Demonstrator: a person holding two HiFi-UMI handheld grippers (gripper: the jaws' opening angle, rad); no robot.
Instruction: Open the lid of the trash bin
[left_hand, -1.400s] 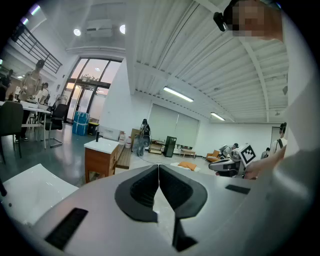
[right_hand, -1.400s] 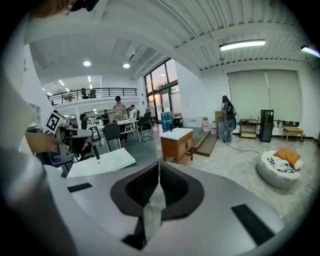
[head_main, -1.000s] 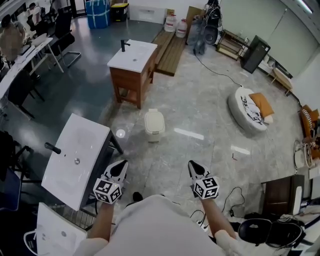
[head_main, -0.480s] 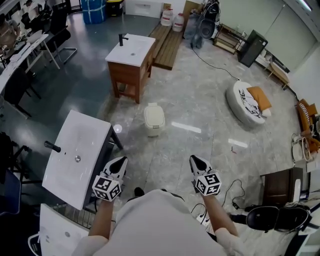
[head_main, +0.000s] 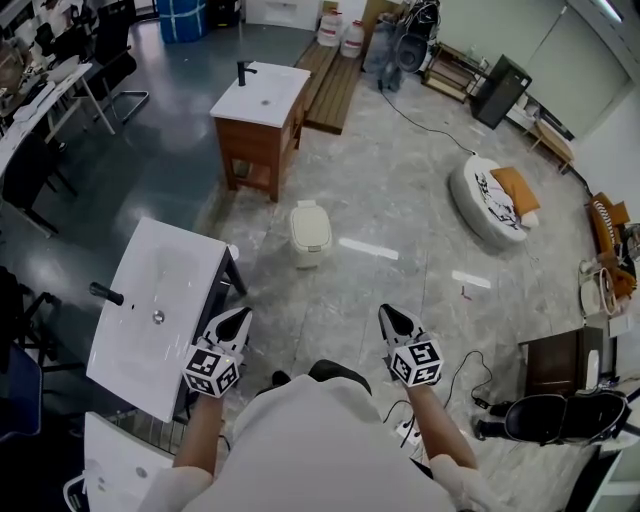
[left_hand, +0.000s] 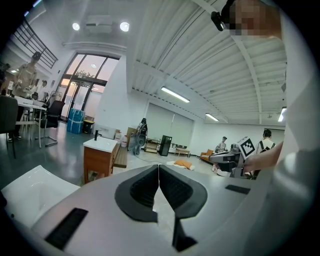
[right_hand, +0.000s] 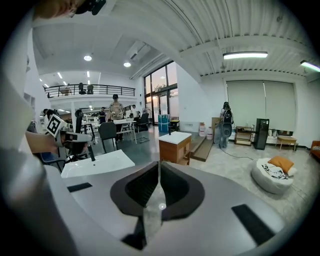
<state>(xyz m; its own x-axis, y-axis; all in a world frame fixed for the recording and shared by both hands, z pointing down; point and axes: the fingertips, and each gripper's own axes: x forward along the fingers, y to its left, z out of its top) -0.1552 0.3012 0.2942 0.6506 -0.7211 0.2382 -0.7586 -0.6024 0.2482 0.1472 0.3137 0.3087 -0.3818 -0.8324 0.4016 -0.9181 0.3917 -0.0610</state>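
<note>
A small cream trash bin with its lid down stands on the marble floor, ahead of me in the head view. Both grippers are held low near my body, well short of the bin. My left gripper points forward with its jaws shut and nothing between them; in its own view the left gripper shows its tips touching. My right gripper is likewise shut and empty, and the right gripper shows closed tips in its own view. The bin is hidden behind the jaws in both gripper views.
A white washbasin on a stand sits close at my left. A wooden vanity with a white top stands behind the bin. A round white pet bed lies at right. Cables and a power strip lie near my right foot.
I have stepped forward a little: the bin, vanity and basin have shifted slightly in the head view. Both grippers stay shut and keep their place near my body.
</note>
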